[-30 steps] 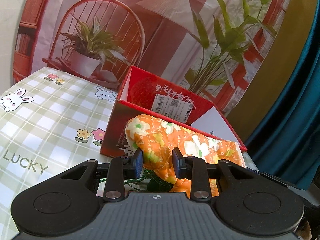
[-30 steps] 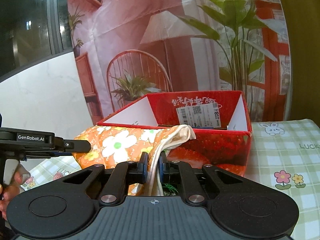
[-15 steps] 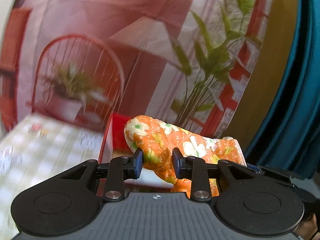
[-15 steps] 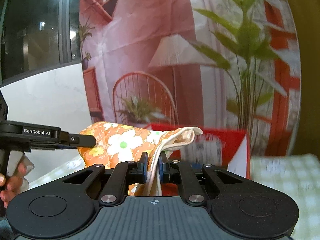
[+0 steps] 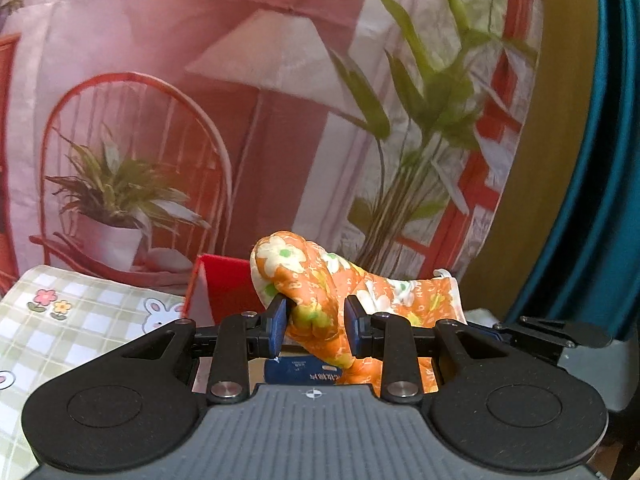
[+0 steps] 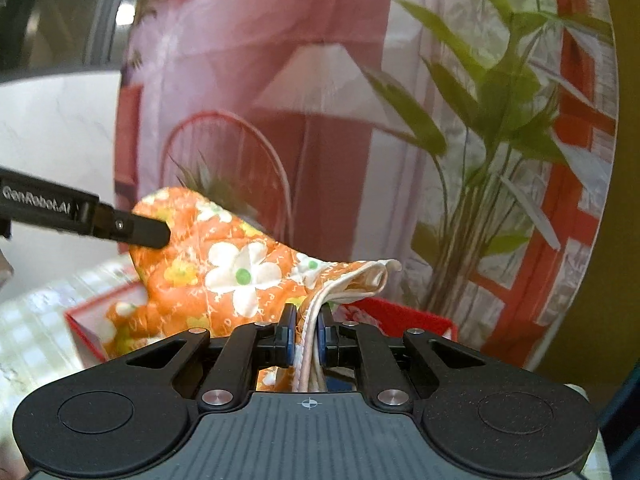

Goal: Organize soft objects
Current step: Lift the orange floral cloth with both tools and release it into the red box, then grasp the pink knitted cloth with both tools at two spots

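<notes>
An orange cloth with white flowers (image 5: 320,280) hangs in the air between both grippers. My left gripper (image 5: 314,322) is shut on a thick bunched fold of it. My right gripper (image 6: 307,338) is shut on its cream-edged end (image 6: 360,276). The cloth (image 6: 240,268) stretches leftward in the right wrist view to the left gripper's finger (image 6: 132,230). A red cardboard box (image 5: 224,292) stands below and behind the cloth, also in the right wrist view (image 6: 404,314).
A green checked tablecloth with rabbits and flowers (image 5: 80,320) covers the table left of the box. A printed backdrop with a chair and plants (image 5: 280,100) hangs behind. A teal curtain (image 5: 600,200) is at the right. A dark blue item (image 5: 300,372) lies under the left gripper.
Both grippers have risen with the cloth, lifting it from the box front to above the box. The box and table have dropped low in both views.
</notes>
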A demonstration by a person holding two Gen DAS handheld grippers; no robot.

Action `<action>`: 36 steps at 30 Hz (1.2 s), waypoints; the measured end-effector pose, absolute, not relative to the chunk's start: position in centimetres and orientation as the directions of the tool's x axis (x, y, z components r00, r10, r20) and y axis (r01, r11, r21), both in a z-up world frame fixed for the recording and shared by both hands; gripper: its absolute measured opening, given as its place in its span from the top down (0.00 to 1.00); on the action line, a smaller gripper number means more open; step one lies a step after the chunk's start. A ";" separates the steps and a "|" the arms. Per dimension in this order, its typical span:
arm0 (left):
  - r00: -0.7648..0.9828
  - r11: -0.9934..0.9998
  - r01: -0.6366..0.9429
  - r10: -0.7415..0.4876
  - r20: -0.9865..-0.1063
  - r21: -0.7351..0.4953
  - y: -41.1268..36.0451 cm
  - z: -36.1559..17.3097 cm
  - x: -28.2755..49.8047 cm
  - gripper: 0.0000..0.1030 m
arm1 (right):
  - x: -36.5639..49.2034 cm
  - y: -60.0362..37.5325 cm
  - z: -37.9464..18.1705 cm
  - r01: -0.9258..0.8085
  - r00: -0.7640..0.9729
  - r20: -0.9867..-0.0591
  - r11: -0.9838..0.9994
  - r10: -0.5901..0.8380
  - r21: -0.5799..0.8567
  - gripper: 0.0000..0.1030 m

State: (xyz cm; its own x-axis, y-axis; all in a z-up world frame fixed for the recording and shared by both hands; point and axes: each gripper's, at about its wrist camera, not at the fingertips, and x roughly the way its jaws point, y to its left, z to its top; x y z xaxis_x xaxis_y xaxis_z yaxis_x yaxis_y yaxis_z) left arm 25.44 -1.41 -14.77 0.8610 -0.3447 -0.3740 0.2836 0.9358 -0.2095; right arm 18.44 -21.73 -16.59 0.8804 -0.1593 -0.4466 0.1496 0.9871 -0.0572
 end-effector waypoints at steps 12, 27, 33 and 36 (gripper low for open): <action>0.754 0.928 0.306 -0.373 -0.541 -0.214 -2.4 -19.1 28.1 0.69 | 19.0 -23.2 -20.6 0.181 0.807 -0.565 0.983 -0.170 -0.036 0.90; 0.762 0.935 0.298 -0.354 -0.543 -0.191 -1.4 -17.5 26.0 0.34 | 17.4 -21.7 -18.8 0.248 0.800 -0.550 0.967 -0.240 -0.061 0.23; 0.767 0.934 0.298 -0.358 -0.533 -0.197 -0.3 -15.9 22.8 0.28 | 15.0 -21.2 -17.3 0.252 0.831 -0.518 0.967 -0.203 0.026 0.01; 0.767 0.931 0.305 -0.365 -0.527 -0.201 0.2 -15.5 20.4 0.25 | 13.0 -20.7 -16.5 0.262 0.845 -0.500 0.962 -0.188 0.081 0.01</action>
